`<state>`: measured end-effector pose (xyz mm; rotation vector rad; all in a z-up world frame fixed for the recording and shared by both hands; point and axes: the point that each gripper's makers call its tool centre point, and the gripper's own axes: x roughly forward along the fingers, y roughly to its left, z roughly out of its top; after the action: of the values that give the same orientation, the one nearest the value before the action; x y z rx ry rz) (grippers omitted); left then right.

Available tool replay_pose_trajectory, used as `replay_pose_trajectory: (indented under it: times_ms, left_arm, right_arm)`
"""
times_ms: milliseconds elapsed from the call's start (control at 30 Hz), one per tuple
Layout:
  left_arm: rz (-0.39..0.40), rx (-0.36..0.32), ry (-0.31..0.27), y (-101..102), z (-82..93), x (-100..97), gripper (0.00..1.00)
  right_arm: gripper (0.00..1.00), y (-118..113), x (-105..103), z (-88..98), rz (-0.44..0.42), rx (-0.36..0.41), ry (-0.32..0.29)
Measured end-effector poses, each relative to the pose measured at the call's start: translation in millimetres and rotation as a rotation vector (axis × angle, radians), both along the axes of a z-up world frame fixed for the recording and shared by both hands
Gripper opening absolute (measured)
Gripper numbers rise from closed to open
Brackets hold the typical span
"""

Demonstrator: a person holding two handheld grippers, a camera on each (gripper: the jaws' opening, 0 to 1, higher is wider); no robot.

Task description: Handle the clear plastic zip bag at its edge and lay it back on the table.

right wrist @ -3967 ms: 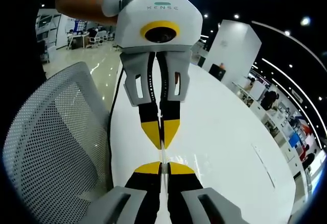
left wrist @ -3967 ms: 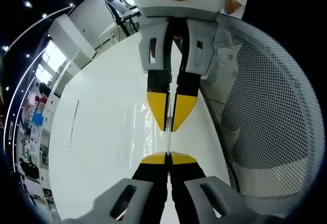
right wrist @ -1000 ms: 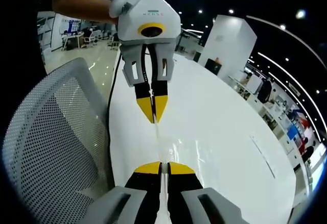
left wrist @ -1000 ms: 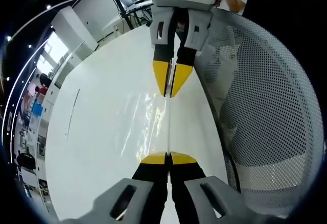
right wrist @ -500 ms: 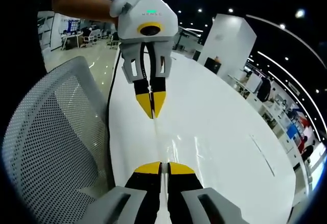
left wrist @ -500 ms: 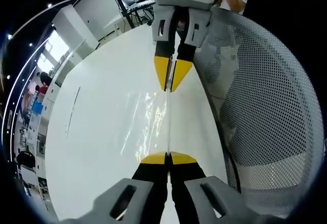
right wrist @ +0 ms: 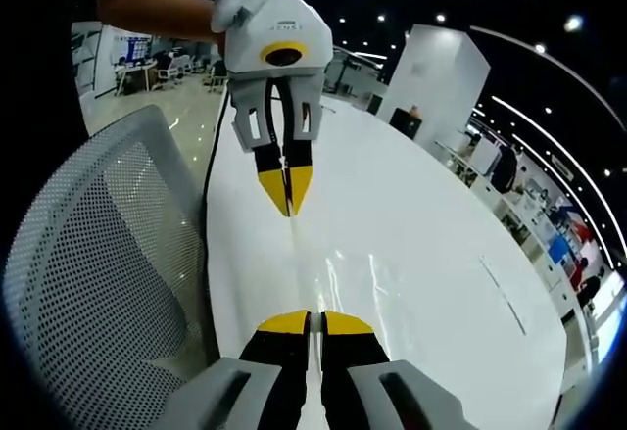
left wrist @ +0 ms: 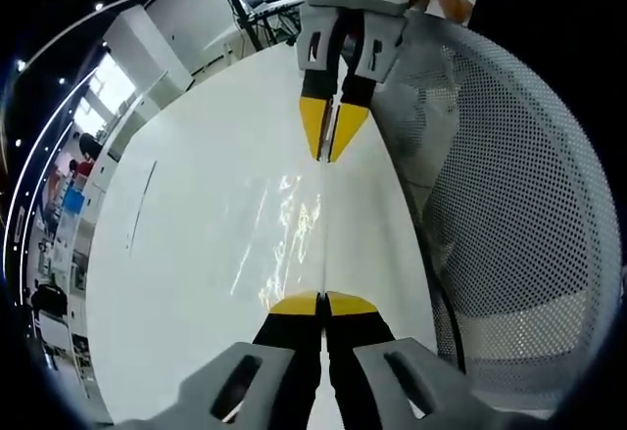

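Left gripper [left wrist: 321, 303]: my jaws clenched on the bag's [left wrist: 294, 229] edge at 6 o'clock.
Right gripper [right wrist: 309, 320]: clamped on the same edge; seen at 12 o'clock from my left.
Bag: stretched between both grippers, over the table [left wrist: 196, 254].
Chair [right wrist: 88, 283]: beside table.

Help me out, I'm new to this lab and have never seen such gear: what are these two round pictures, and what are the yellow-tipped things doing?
Those are two hand-held grippers, each carrying a fisheye camera that looks along its own jaws. In the left gripper view, the left gripper rises from the bottom and the right gripper faces it. The right gripper view is the mirror: the right gripper at the bottom, the left one opposite, with a person's hand behind it. Both are shut on one edge of a clear plastic zip bag, stretched between them over a white table. A mesh-backed chair stands beside the table.
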<state>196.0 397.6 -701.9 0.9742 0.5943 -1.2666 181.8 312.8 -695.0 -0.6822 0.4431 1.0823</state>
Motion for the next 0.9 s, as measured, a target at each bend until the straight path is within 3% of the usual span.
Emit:
replay_pose_trajectory:
  times_ms: [900]
  left_arm:
    - [0.019,0.005,0.001,6.9,1.6,0.9,0.0]
  right_arm:
    - [0.0,-10.7,4.6,0.6,-0.033,0.005,-0.005]
